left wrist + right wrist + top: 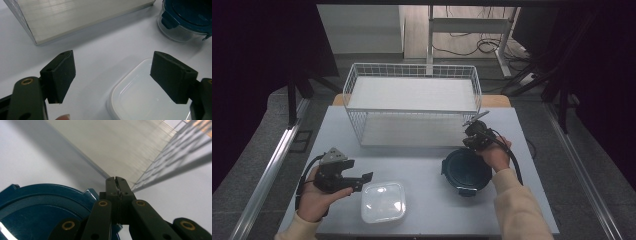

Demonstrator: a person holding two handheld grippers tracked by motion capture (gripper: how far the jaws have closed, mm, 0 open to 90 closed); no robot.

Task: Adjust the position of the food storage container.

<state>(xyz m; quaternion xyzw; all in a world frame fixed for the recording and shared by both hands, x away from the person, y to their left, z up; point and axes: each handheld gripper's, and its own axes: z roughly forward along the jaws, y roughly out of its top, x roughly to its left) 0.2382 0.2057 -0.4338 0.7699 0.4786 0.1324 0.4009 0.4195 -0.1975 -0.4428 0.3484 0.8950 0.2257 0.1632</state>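
Grey table (422,165): left gripper (362,181) spread beside white container (383,201), right gripper (472,132) clenched empty over blue-lidded bowl (467,170); knock risk

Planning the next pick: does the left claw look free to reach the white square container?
Probably yes. The left claw hangs open just beside the white square container, with only bare table between them.

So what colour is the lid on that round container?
Dark blue. The lid shows best in the left gripper view, clipped onto a clear round container.
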